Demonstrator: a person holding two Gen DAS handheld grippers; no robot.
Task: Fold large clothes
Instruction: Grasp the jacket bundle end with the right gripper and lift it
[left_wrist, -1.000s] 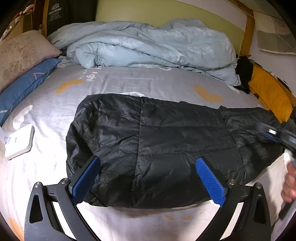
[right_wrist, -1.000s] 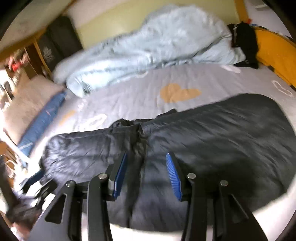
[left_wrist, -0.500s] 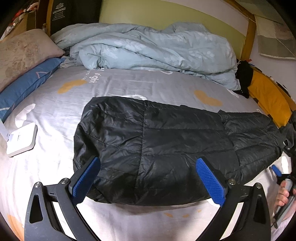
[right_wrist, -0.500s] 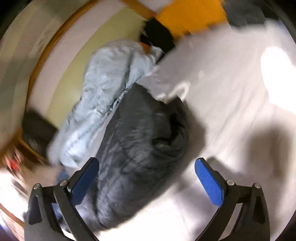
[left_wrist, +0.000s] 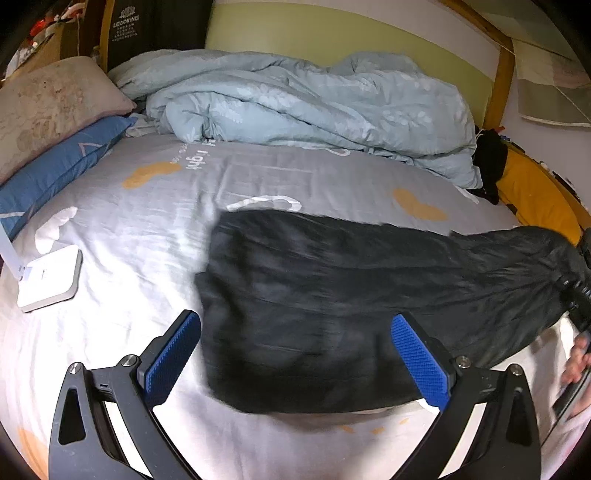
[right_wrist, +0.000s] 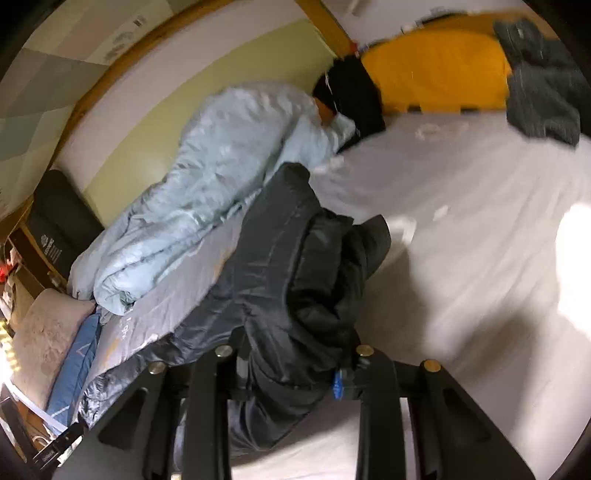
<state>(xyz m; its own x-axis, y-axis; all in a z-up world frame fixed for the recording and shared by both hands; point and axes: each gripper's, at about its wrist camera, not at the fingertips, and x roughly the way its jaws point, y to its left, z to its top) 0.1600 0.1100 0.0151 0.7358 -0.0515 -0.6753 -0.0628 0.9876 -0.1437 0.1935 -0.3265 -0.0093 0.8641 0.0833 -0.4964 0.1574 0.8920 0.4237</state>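
While the black puffer jacket (left_wrist: 332, 306) lies stretched across the grey printed sheet of the bed (left_wrist: 155, 236), its one end is bunched up between the fingers of the right gripper (right_wrist: 291, 373), whose jaws have just been closing and now pinch the padded fabric; the blue pad (right_wrist: 337, 386) of one finger shows only as a sliver at the cloth's edge. In the left wrist view that same end of the jacket rises off the sheet toward the right border, where part of a hand (left_wrist: 576, 358) on a dark handle is visible. The left gripper (left_wrist: 295, 354) stands wide open above the near hem of the jacket, its blue-padded fingers (left_wrist: 421, 362) apart and holding nothing. Behind the jacket a pale blue duvet (left_wrist: 303, 99) is heaped along the headboard, with a beige pillow (left_wrist: 48, 107) over a blue pillow (left_wrist: 55, 170) on the left. A small white device (left_wrist: 51, 277) rests on the sheet, well apart from the jacket's left edge.
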